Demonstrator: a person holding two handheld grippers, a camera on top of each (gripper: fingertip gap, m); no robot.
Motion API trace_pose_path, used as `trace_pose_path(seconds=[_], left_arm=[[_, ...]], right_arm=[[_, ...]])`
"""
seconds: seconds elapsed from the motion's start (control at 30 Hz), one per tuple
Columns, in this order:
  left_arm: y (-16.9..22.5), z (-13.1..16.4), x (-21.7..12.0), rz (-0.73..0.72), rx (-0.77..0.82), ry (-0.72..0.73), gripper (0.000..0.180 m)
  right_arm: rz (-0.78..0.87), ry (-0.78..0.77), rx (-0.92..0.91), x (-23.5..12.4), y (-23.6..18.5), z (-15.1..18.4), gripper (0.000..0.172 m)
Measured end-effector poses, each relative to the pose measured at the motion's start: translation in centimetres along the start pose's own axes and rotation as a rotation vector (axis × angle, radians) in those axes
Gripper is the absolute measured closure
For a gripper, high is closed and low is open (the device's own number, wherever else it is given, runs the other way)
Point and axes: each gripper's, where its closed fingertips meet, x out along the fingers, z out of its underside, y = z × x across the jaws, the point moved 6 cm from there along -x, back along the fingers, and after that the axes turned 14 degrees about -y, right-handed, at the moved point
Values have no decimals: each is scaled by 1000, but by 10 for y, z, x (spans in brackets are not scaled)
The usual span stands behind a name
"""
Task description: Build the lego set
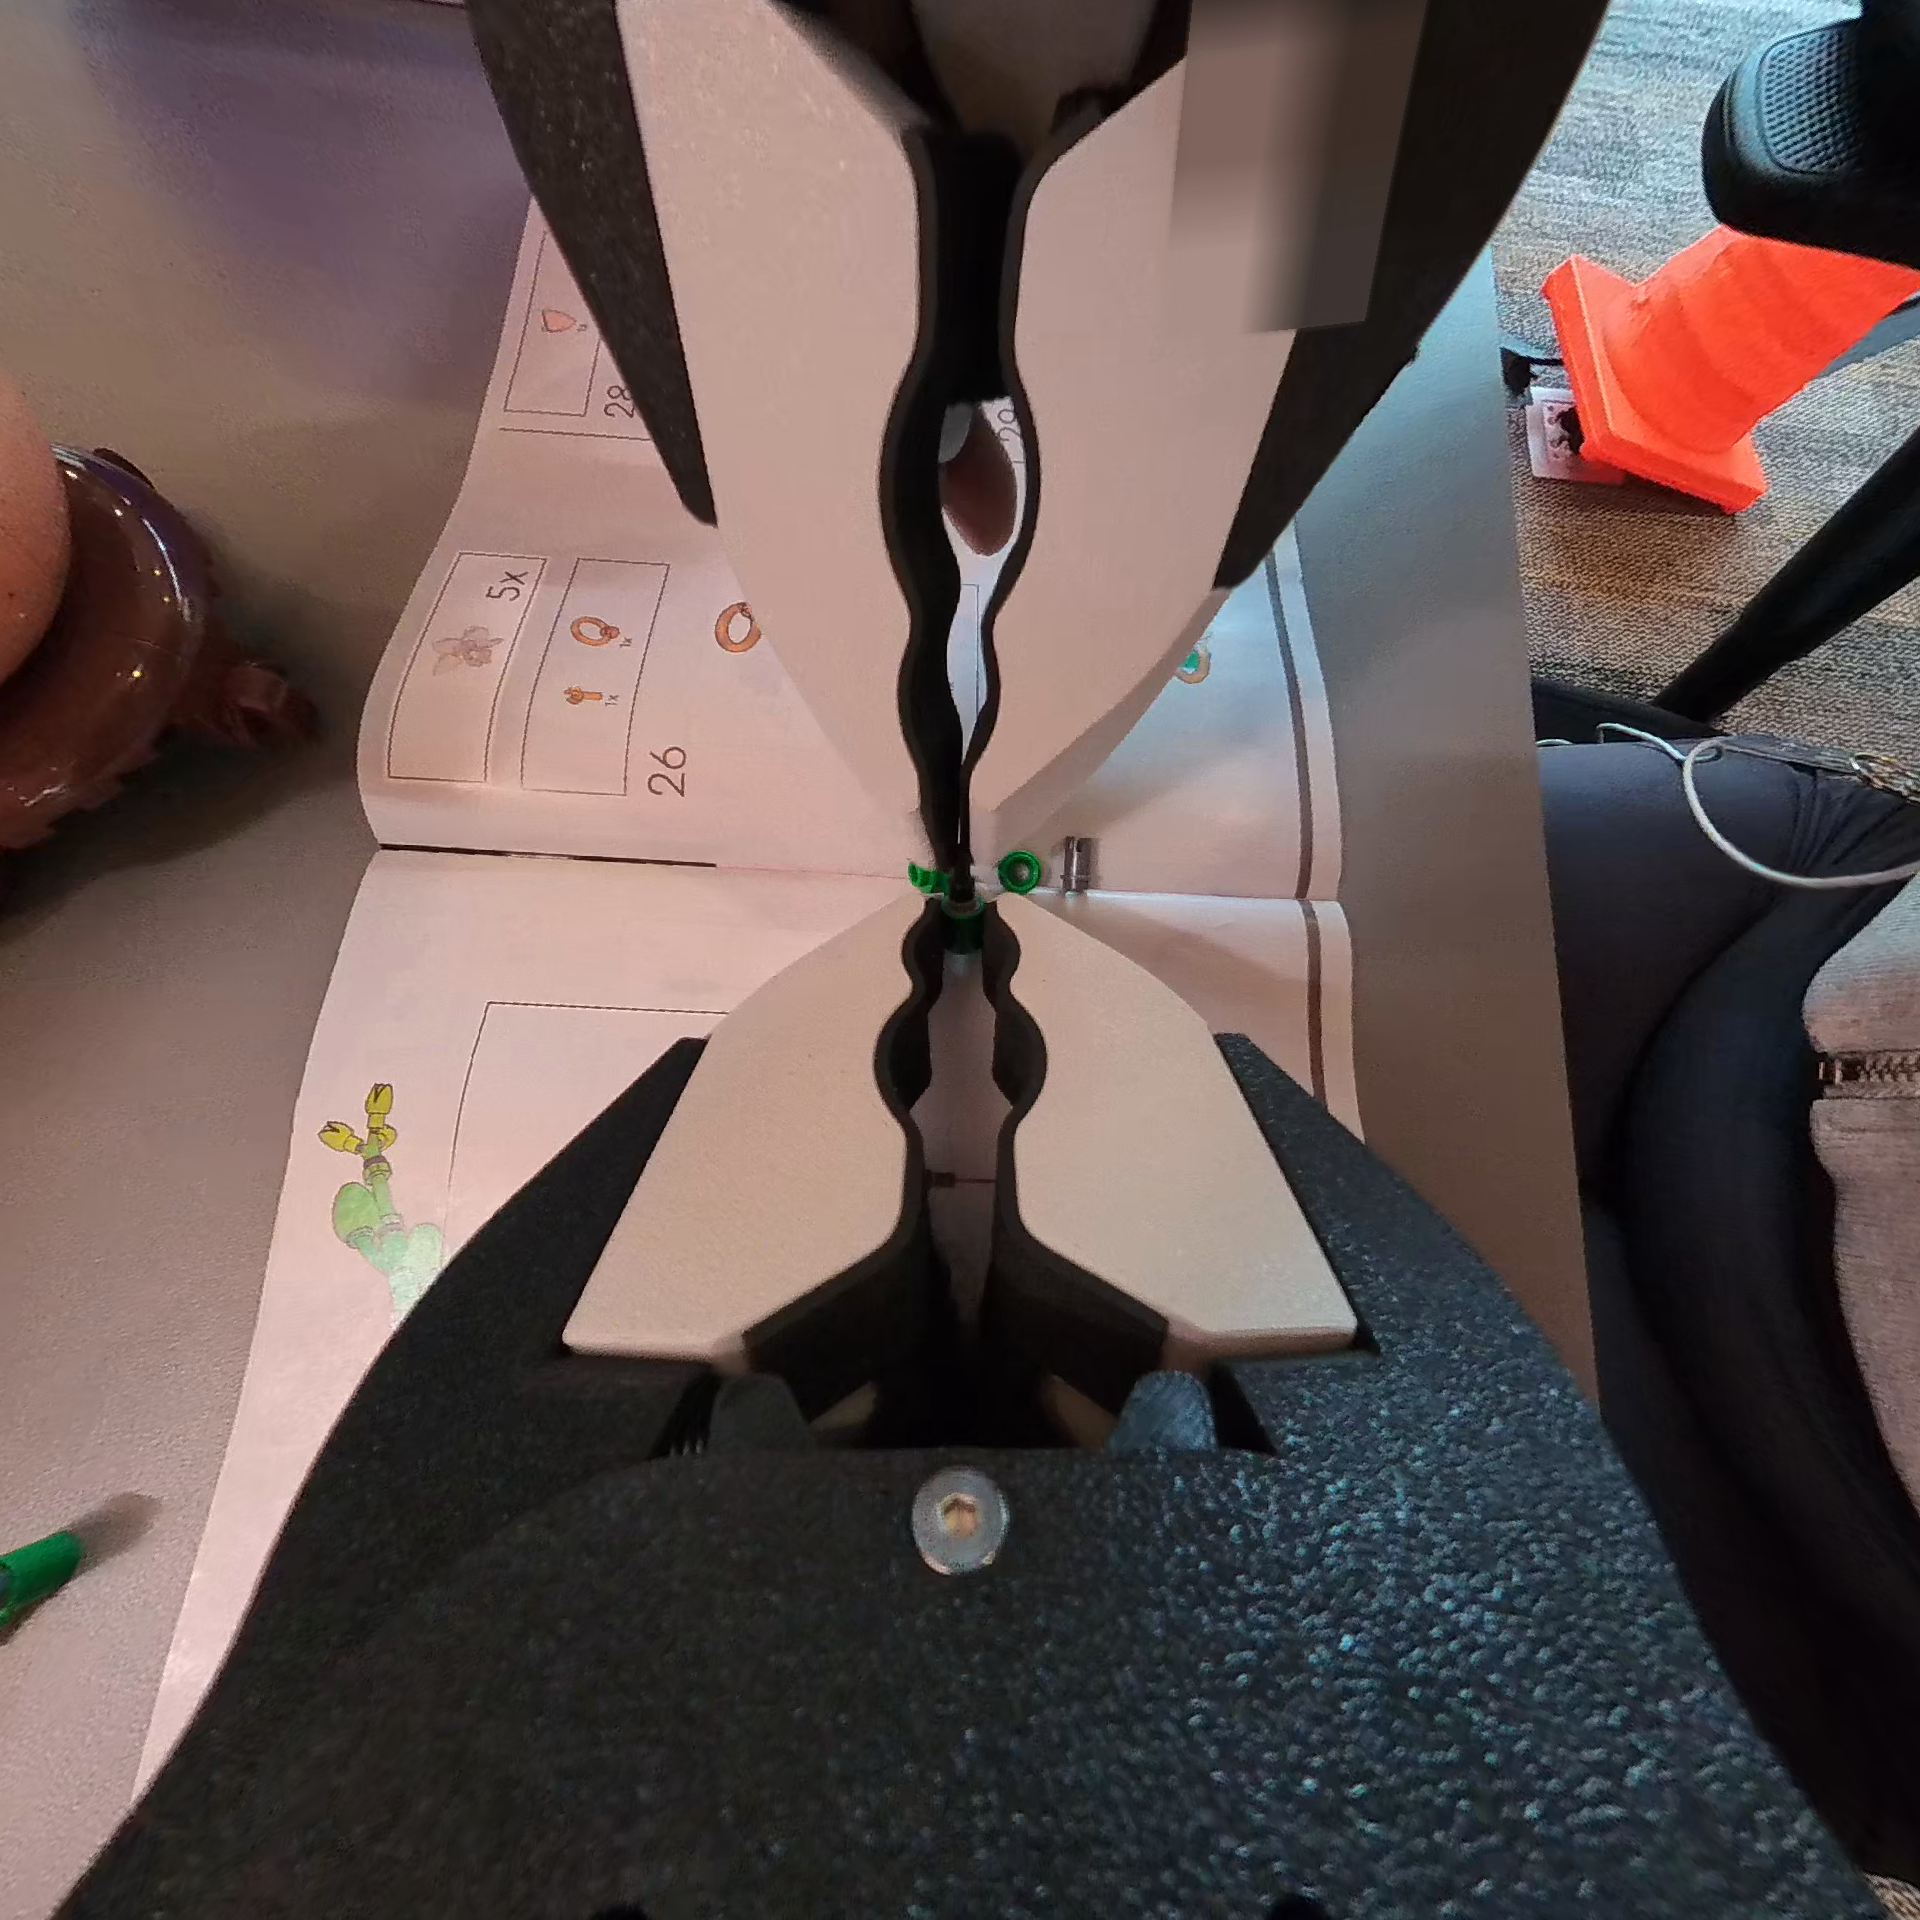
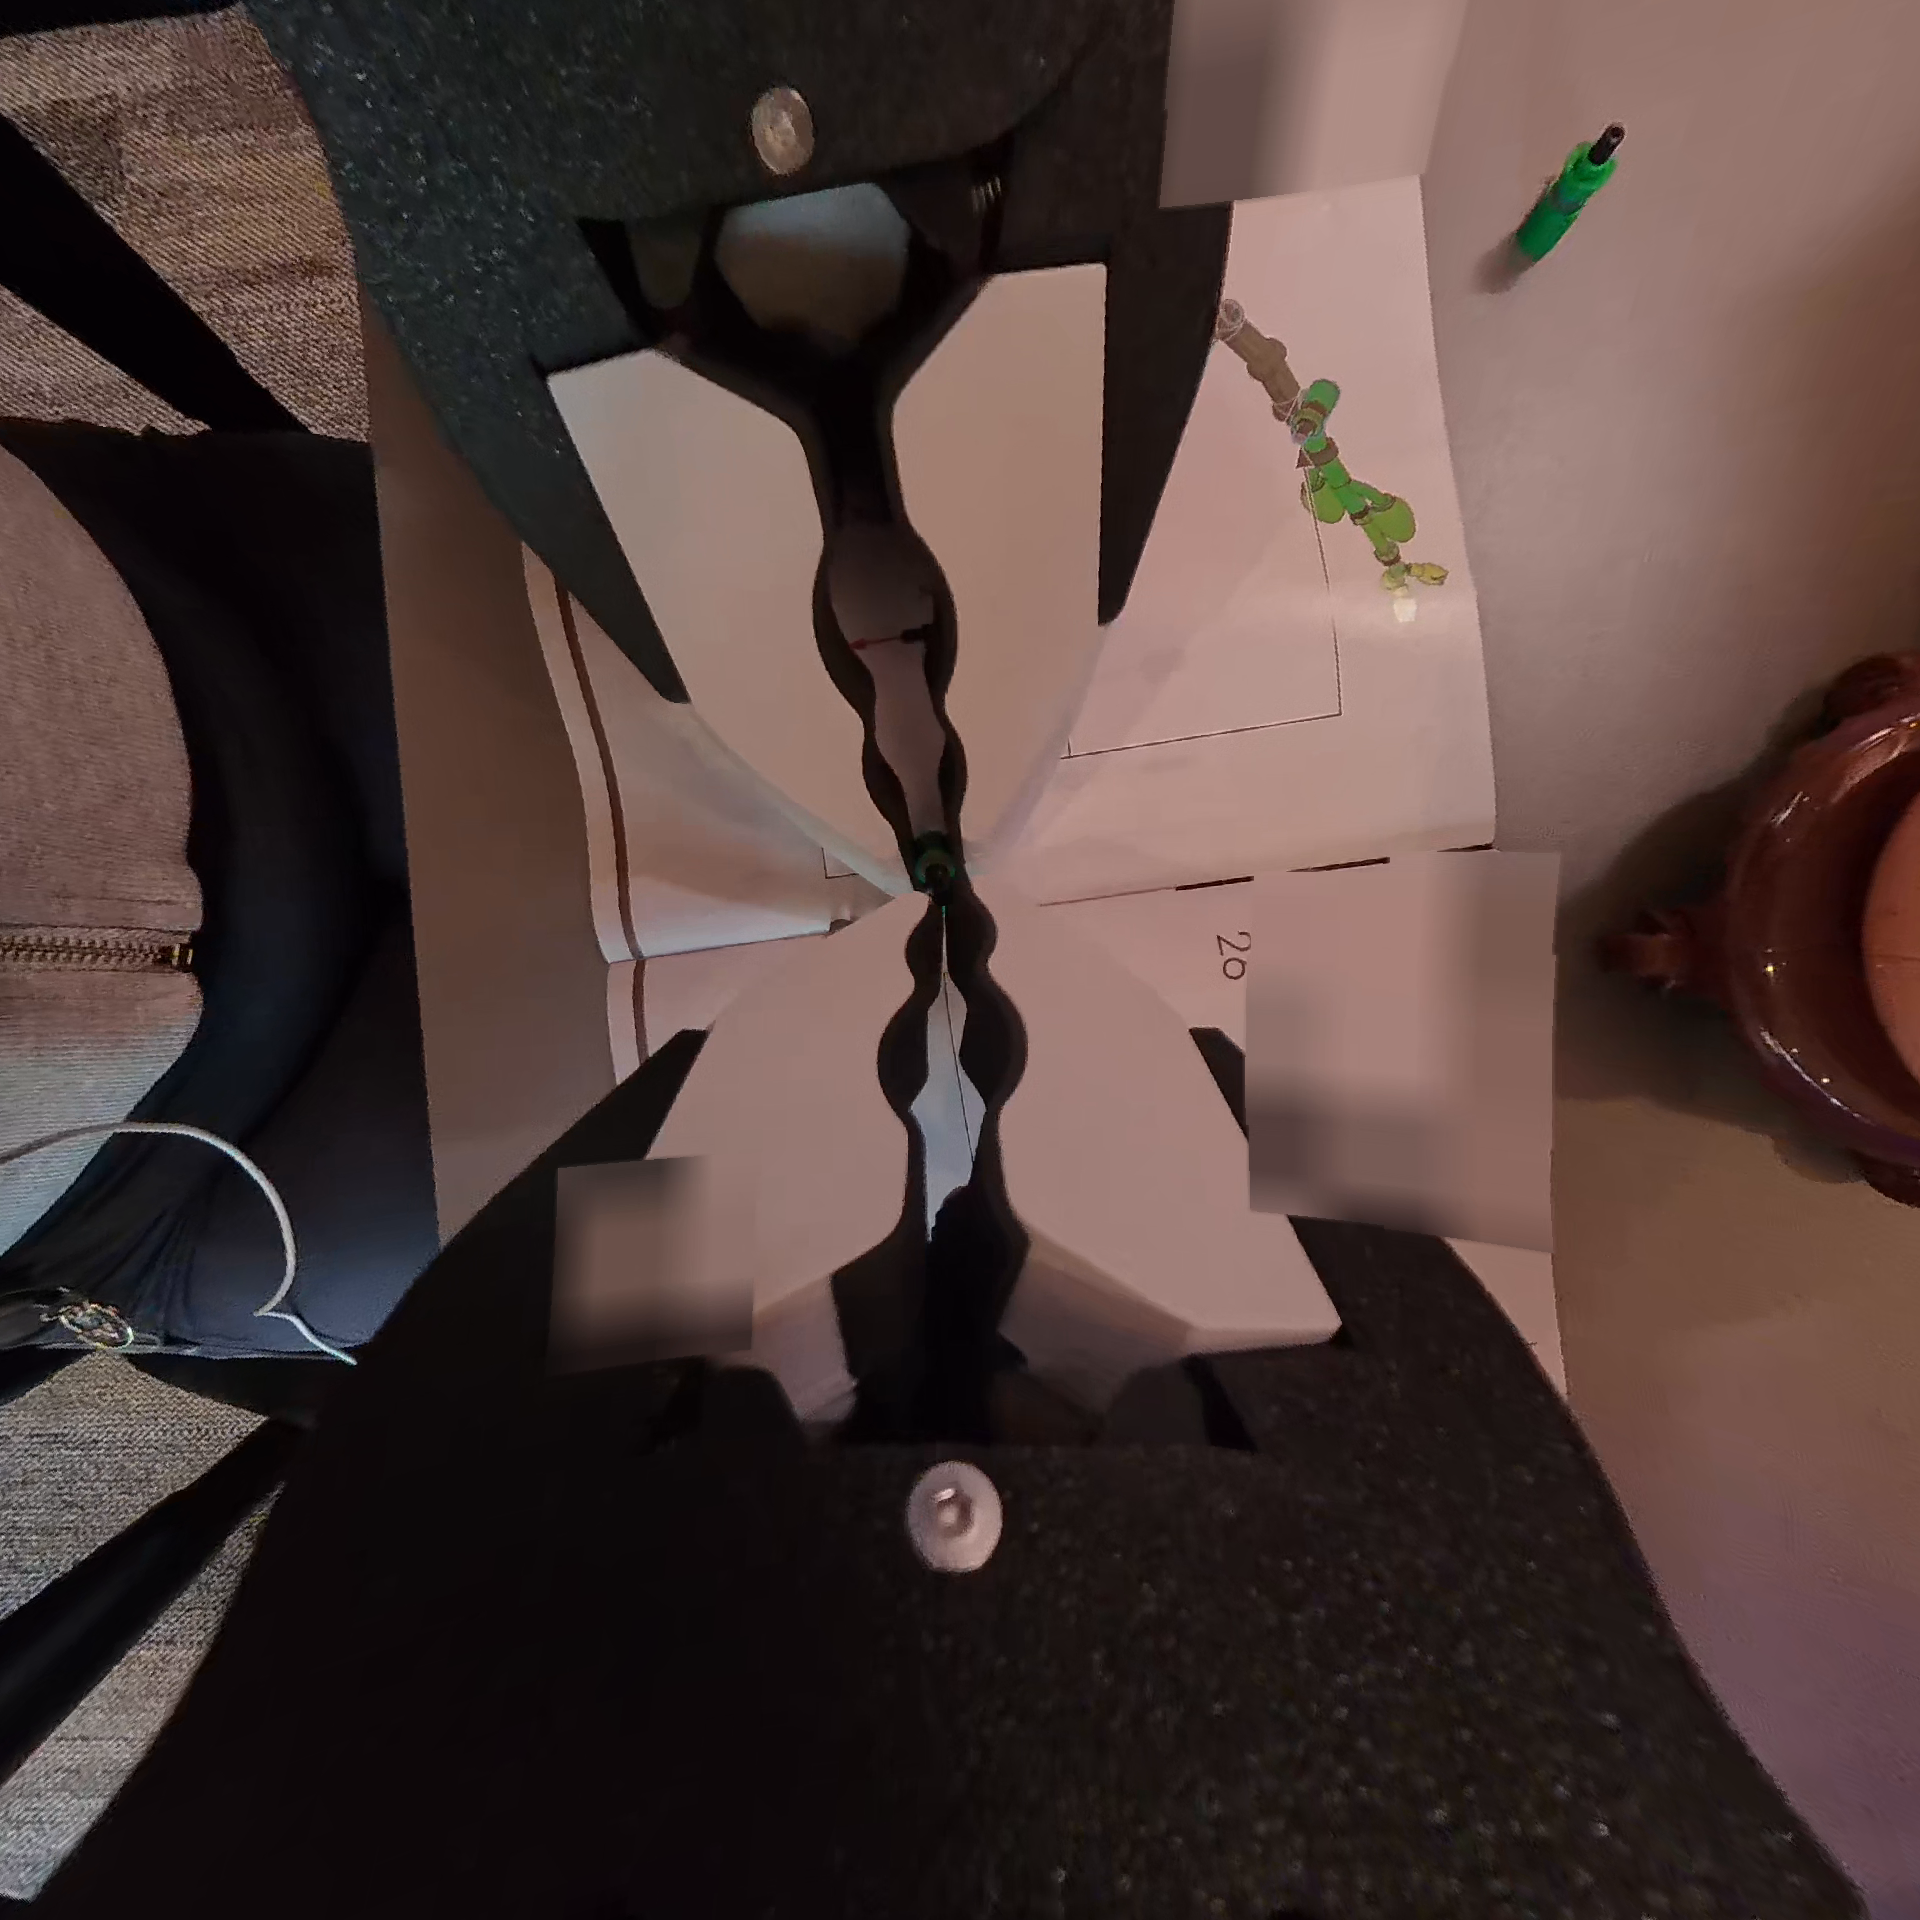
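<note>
Both grippers meet tip to tip over an open instruction booklet (image 1: 644, 935). My left gripper (image 1: 961, 920) comes in from the bottom of the left wrist view and is shut on a small green cylindrical piece (image 1: 964, 932). My right gripper (image 1: 958, 868) comes in from the top of that view and is shut on a thin green piece with a ring end on each side (image 1: 1020, 871). The two green pieces touch end to end. In the right wrist view my right gripper (image 2: 940, 909) faces the left gripper (image 2: 928, 871), which holds the green cylinder (image 2: 928, 862).
A small grey peg (image 1: 1075, 864) lies on the booklet's fold just right of the tips. A green stem piece (image 2: 1564, 197) lies on the grey table (image 1: 208, 260). A brown bowl (image 1: 114, 644) stands at the left. A person's leg (image 1: 1714, 1039) and an orange cone (image 1: 1704, 364) are at the right. My two grippers' fingertips are within a few centimetres of each other. Left tips and right tips are each some 15 cm from the brown bowl (image 1: 114, 644).
</note>
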Motion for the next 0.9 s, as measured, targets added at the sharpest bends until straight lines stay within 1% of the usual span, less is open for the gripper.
trace_pose_path(seconds=[0.2, 0.4, 0.43, 0.47, 0.5, 0.57, 0.6, 0.77, 0.9], left_arm=[[0, 0, 0, -3, 3, 0, 174], [1, 0, 0, -3, 3, 0, 174], [1, 0, 0, -3, 3, 0, 174], [1, 0, 0, -3, 3, 0, 174], [1, 0, 0, -3, 3, 0, 174], [1, 0, 0, -5, 5, 1, 174], [1, 0, 0, -5, 5, 1, 174], [0, 0, 0, -4, 4, 1, 174], [0, 0, 0, -8, 7, 1, 174]], right_arm=[[9, -39, -12, 0, 0, -1, 171], [13, -28, 5, 0, -1, -1, 171], [-5, -15, 34, -1, -1, 1, 168], [-23, 6, 67, -3, 0, 2, 154], [-36, 44, 92, -6, 1, 5, 153], [-57, 140, 112, -11, -1, 6, 155], [-54, 159, 124, -11, -2, 7, 157], [-22, 133, 115, 4, -2, 11, 161], [-35, 170, 101, 2, -1, 9, 168]])
